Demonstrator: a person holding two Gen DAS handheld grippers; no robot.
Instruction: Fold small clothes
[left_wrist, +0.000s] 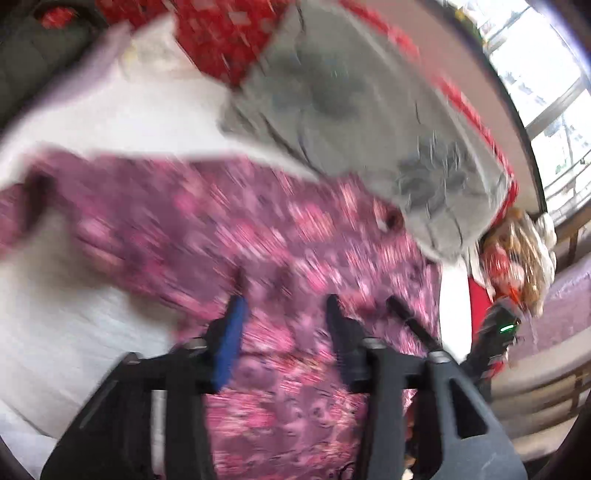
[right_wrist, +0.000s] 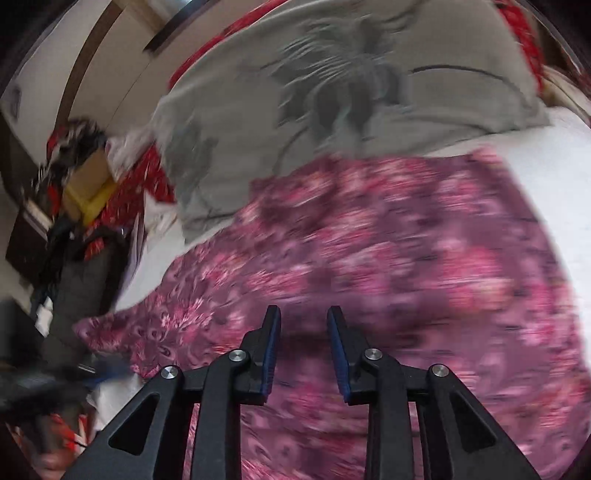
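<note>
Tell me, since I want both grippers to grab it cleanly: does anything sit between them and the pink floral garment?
Nothing visible does. The left gripper and right gripper are both open directly over the pink floral garment. The grey printed cloth lies beyond it, overlapping only its far edge, away from both grippers.

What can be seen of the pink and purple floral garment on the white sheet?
The pink and purple floral cloth garment lies spread on the white sheet, soft and thin-looking, wrinkled, not yet folded. Its far edge meets the grey pillow with a dark flower print; whether they overlap is blurred. Both tongs, left and right, are open above it, gripping nothing.
</note>
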